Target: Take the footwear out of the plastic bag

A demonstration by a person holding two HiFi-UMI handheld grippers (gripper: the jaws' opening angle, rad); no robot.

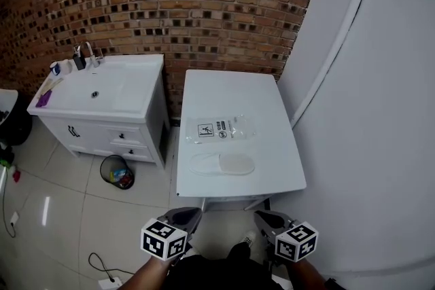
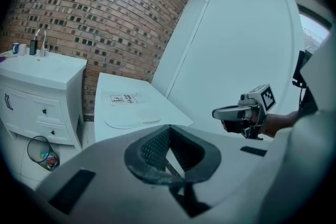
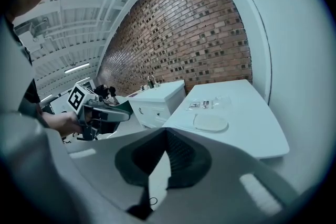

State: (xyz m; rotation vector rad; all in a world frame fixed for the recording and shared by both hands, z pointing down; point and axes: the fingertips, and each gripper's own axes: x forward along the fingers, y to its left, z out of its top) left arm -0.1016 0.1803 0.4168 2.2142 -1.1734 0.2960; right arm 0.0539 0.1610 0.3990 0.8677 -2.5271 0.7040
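A clear plastic bag (image 1: 221, 129) with printed labels lies flat in the middle of the white table (image 1: 272, 146). White footwear (image 1: 223, 164) lies just in front of it, near the table's front edge, apart from the bag. Both grippers hang below the table's front edge, well short of these things. My left gripper (image 1: 194, 214) is shut and empty. My right gripper (image 1: 262, 216) is shut and empty too. The left gripper view shows the bag (image 2: 123, 98), the footwear (image 2: 131, 119) and the right gripper (image 2: 215, 113). The right gripper view shows the footwear (image 3: 211, 123) and the bag (image 3: 210, 104).
A white sink cabinet (image 1: 102, 92) with a tap stands left of the table. A wire waste bin (image 1: 117, 171) sits on the tiled floor beside it. A brick wall runs behind, a white curved wall (image 1: 367, 112) on the right. A cable (image 1: 102, 268) lies on the floor.
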